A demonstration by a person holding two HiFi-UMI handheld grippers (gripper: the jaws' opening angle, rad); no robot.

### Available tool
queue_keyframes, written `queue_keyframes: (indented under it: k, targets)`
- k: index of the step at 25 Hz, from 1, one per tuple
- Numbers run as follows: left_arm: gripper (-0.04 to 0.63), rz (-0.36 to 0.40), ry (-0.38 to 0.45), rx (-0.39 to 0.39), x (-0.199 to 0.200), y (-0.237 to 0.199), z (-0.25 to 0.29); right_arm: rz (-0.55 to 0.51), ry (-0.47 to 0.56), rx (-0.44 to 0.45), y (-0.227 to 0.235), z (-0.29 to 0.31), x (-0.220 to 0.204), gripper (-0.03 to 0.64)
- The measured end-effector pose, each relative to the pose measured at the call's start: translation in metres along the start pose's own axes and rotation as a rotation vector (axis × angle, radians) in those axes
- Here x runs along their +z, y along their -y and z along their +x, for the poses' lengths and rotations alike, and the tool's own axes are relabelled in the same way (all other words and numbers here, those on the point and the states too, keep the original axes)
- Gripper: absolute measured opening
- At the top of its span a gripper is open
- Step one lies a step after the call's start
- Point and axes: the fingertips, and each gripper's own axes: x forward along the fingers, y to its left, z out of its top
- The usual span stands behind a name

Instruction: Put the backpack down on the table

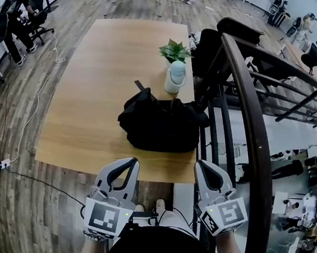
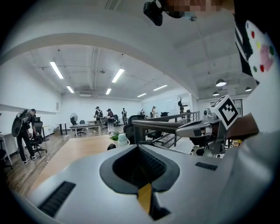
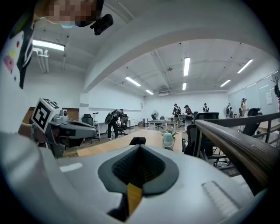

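A black backpack [image 1: 159,126] lies on the wooden table [image 1: 92,97] near its front right corner, clear of both grippers. My left gripper [image 1: 127,162] hangs shut in front of the table's near edge, holding nothing. My right gripper [image 1: 204,163] is shut too and empty, beside the left one and just right of the table corner. In the left gripper view the shut jaws fill the lower frame, and the right gripper [image 2: 210,127] shows at the right. In the right gripper view the backpack's top [image 3: 137,141] peeks over the shut jaws.
A pale bottle [image 1: 175,76] and a small potted plant [image 1: 174,50] stand just behind the backpack. A dark curved railing [image 1: 248,112] runs close along the table's right side. Cables [image 1: 35,104] trail on the wood floor at left. People and office chairs are at the far end.
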Motion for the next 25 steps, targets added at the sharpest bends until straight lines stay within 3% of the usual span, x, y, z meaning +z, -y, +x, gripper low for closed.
queue_keyframes:
  k: [25]
  targets:
    - [0.006, 0.003, -0.045, -0.01, -0.01, 0.002, 0.005, -0.033, -0.068, 0.021, -0.007, 0.01, -0.011, 0.009]
